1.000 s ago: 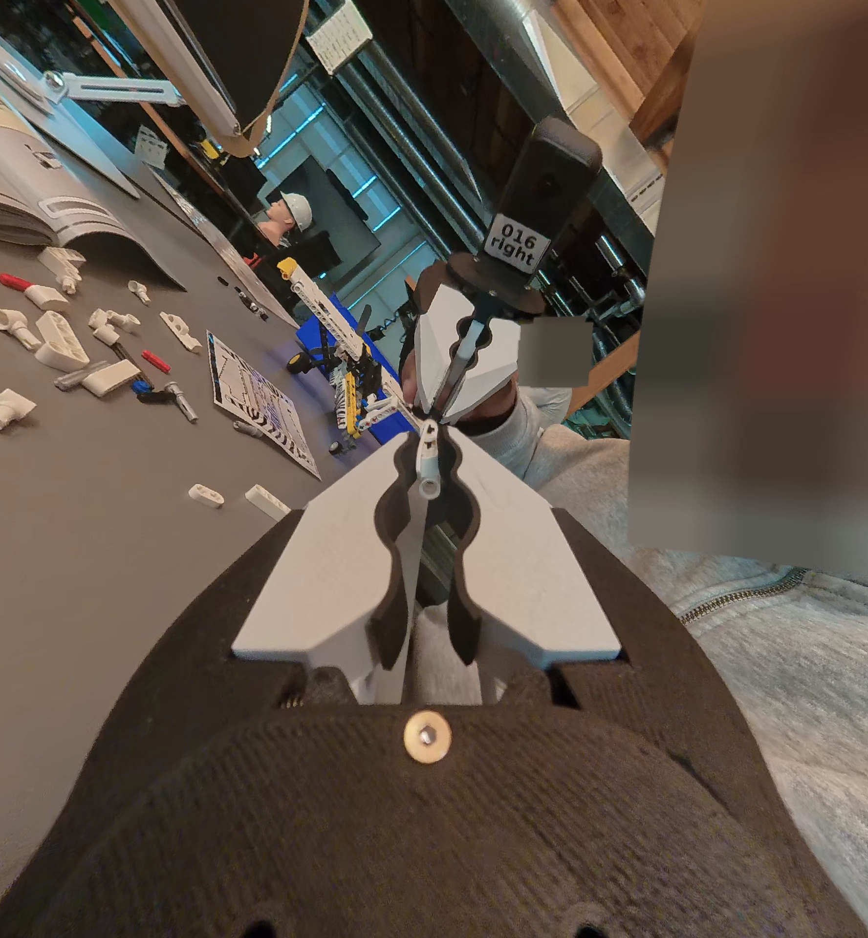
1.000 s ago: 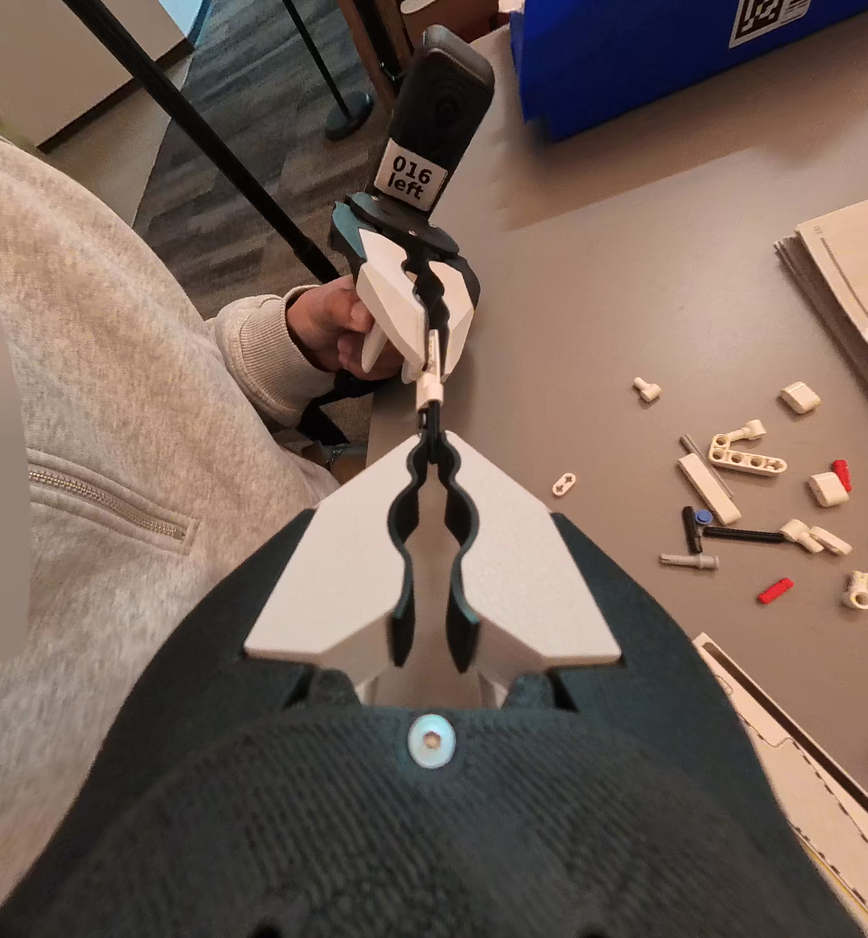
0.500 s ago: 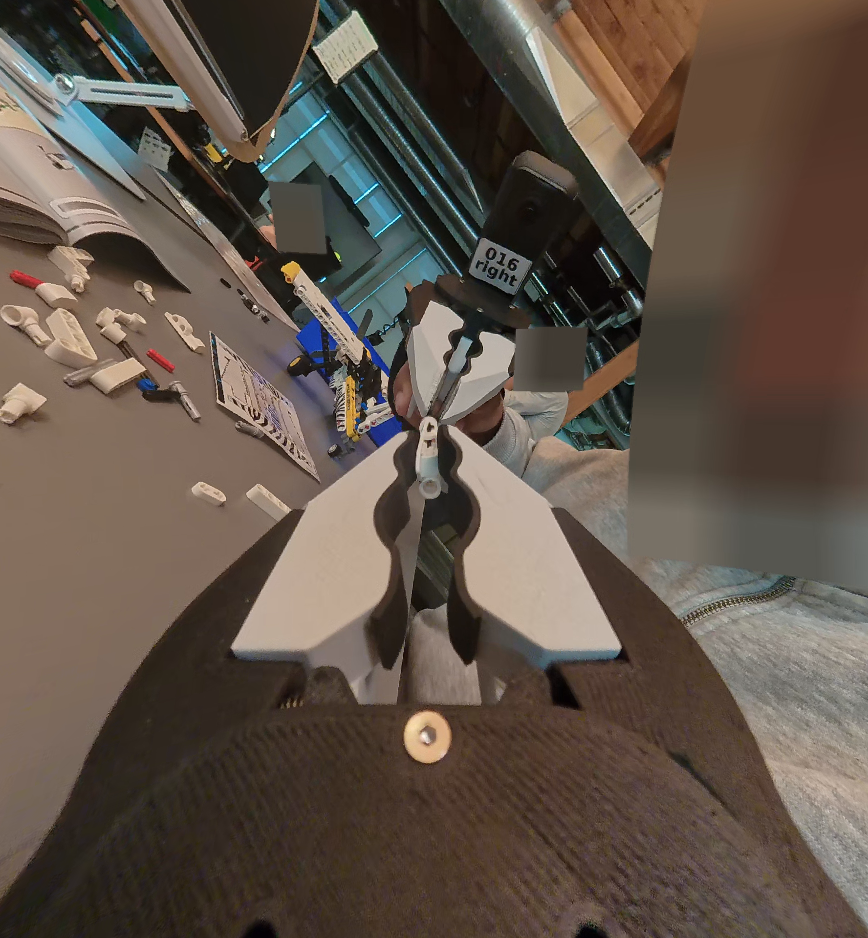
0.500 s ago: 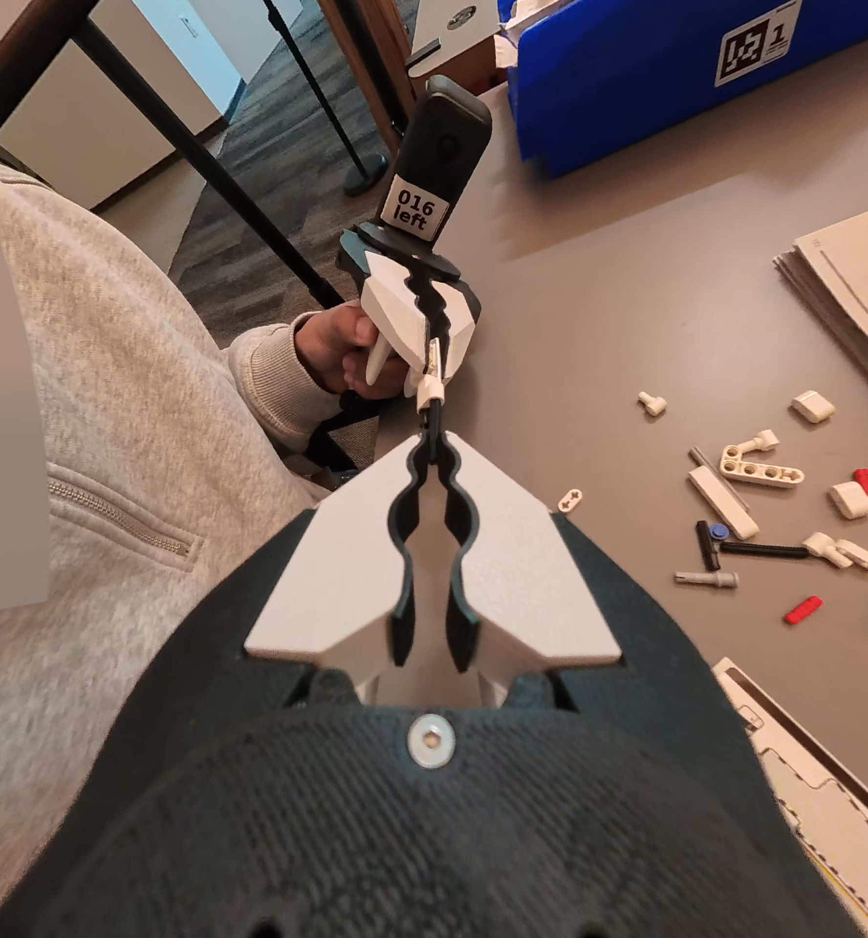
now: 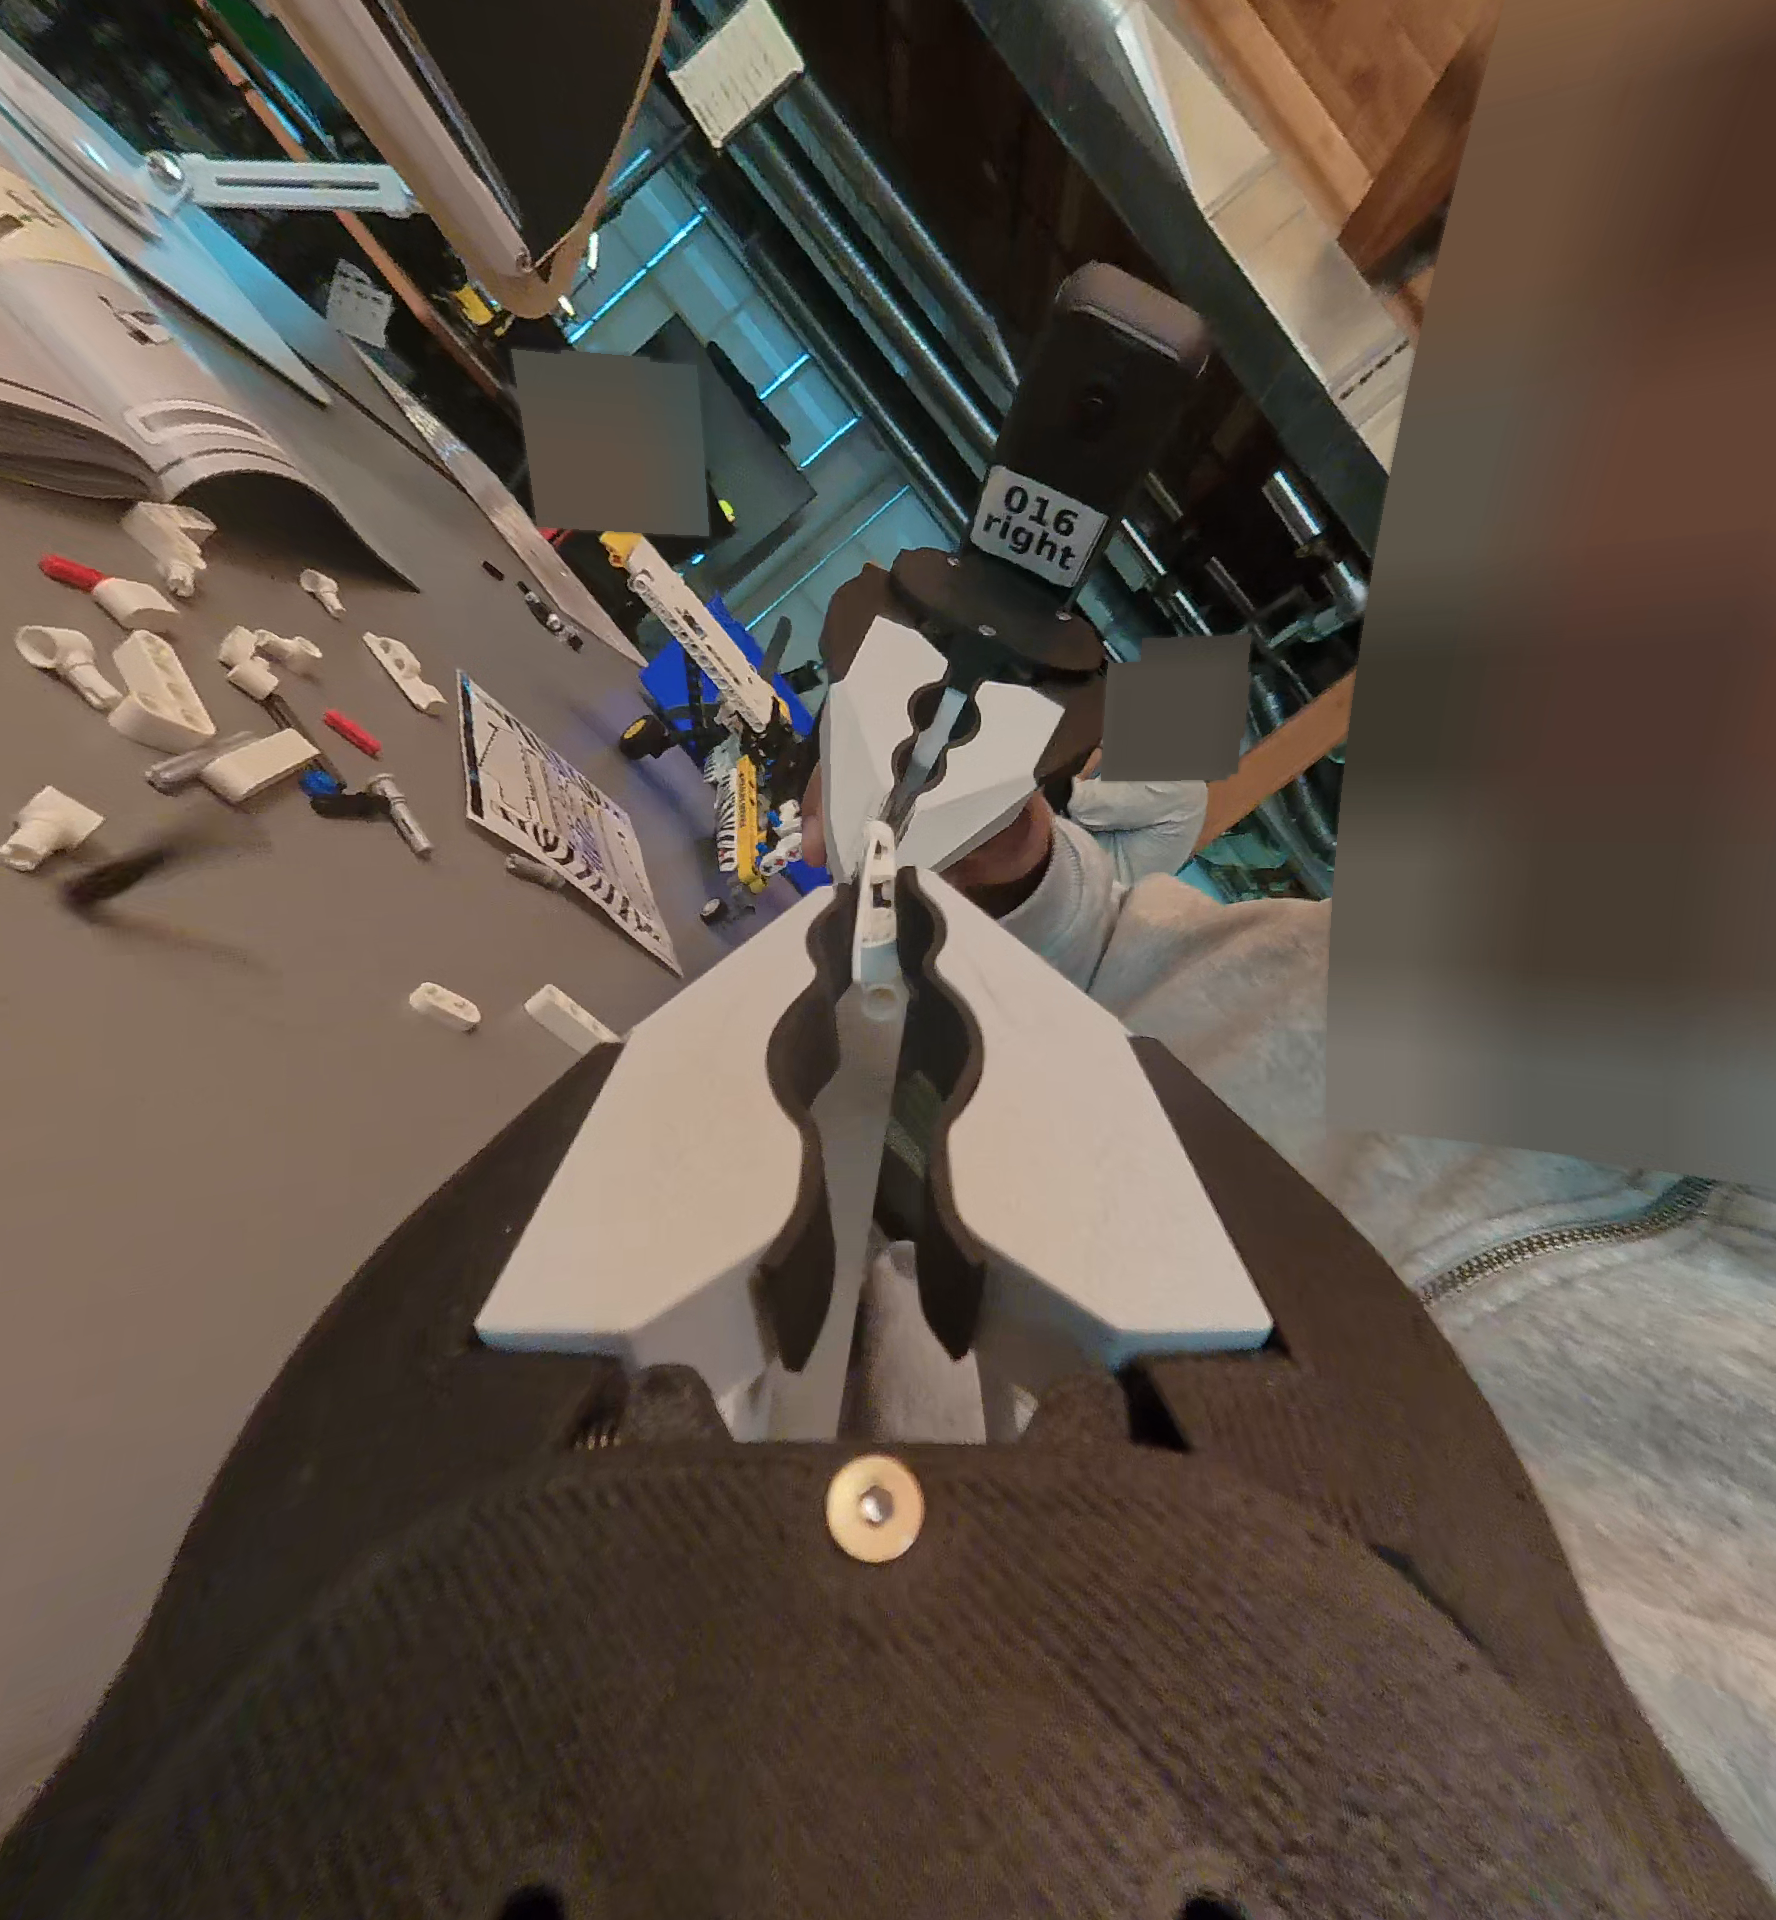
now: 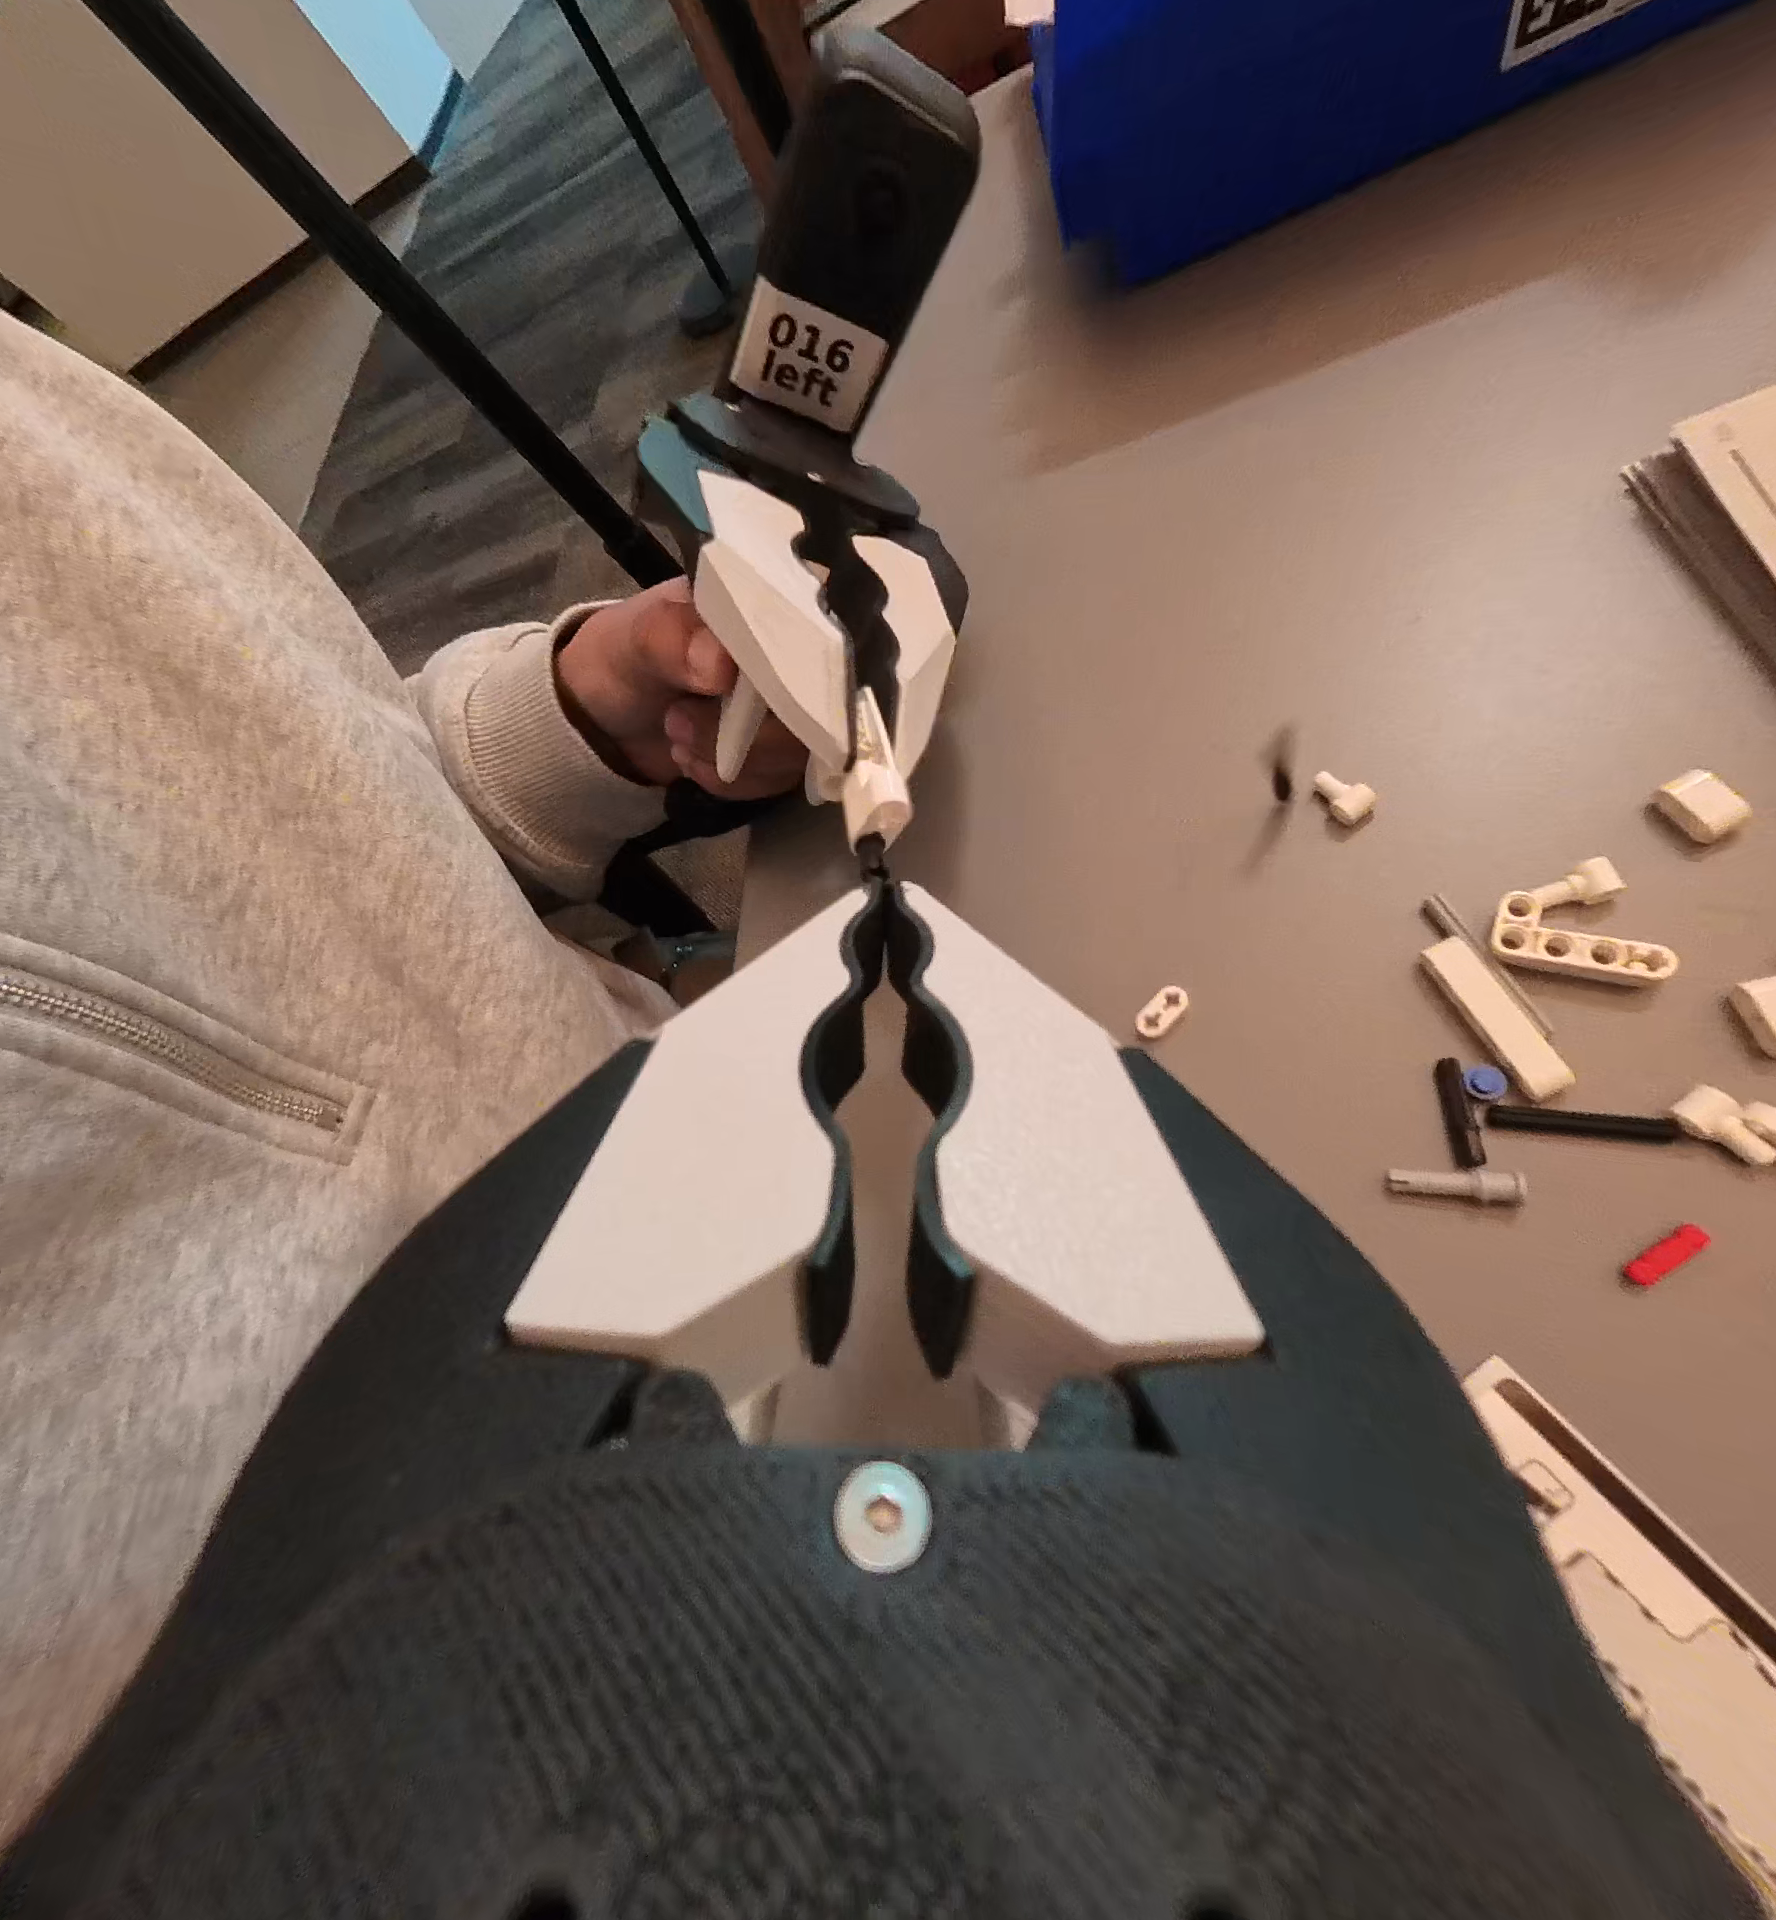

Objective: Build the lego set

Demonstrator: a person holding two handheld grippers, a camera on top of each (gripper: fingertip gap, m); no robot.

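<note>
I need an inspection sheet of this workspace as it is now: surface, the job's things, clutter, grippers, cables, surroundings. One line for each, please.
Surface: grey table, mostly bare near the person.
Job's things: white connector piece in the left gripper; thin black axle in the right gripper, its end at the connector; part-built yellow and white model far off.
Clutter: loose white, red and black pieces; open instruction booklet; sticker sheet; blue bin.
Grippers: both shut, tip to tip.
Cables: nothing seen.
Surroundings: person's grey sleeve; ceiling pipes.
</note>
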